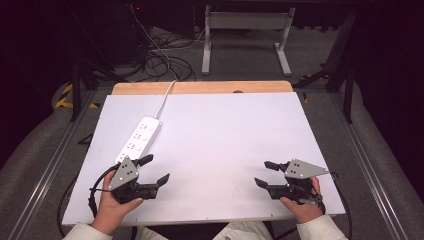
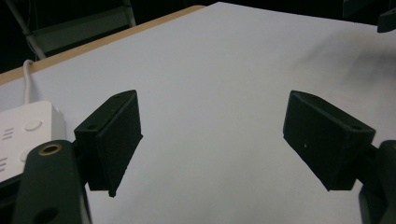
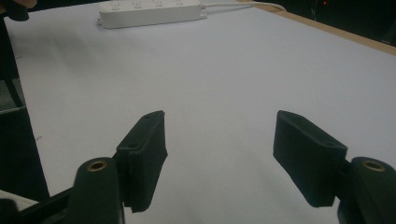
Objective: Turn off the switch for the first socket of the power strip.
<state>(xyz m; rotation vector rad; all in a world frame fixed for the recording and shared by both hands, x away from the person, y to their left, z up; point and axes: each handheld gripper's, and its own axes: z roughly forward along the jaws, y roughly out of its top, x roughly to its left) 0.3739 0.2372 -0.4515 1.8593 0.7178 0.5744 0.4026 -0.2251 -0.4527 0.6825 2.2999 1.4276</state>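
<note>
Both tongs, left (image 1: 156,169) and right (image 1: 265,173), gape wide and empty. Power strip (image 1: 139,138), left-centre on bench (image 1: 225,145): likely rigid, light, smooth plastic; grip across its narrow sides.

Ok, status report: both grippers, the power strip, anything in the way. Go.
Left gripper open, holding nothing. Right gripper open, holding nothing. Power strip flat on the white table, far left, just beyond the left gripper, cord trailing off the far edge. Nothing between.
</note>
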